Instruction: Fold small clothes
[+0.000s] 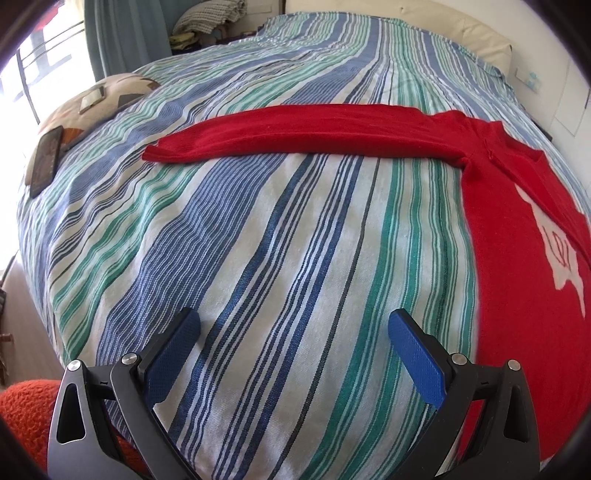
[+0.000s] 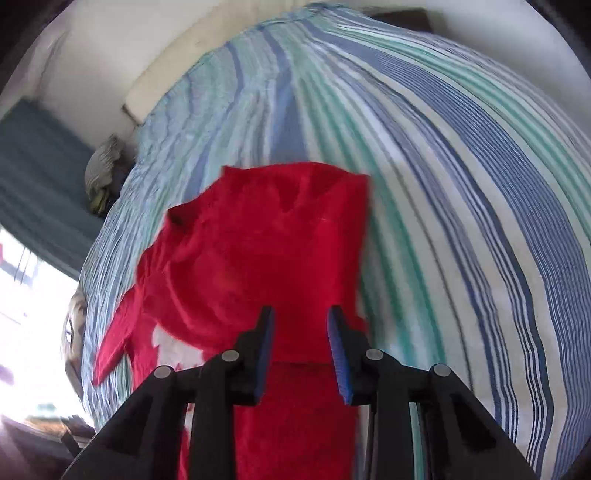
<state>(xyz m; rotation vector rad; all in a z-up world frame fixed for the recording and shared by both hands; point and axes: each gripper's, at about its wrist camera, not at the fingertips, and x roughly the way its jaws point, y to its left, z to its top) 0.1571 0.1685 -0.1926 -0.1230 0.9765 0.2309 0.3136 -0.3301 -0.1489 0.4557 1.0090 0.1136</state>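
A small red long-sleeved sweater with a white motif lies on the striped bedspread. One sleeve stretches flat to the left. My left gripper is open and empty above the bedspread, left of the sweater's body. In the right wrist view the sweater hangs rumpled and blurred in front of my right gripper, whose jaws stand partly apart with red cloth between and below them. I cannot tell whether the pads pinch it.
A patterned pillow and a dark phone lie at the bed's left side. Folded bedding sits beyond the bed's far corner. An orange fuzzy item is at the lower left. A bright window is on the left.
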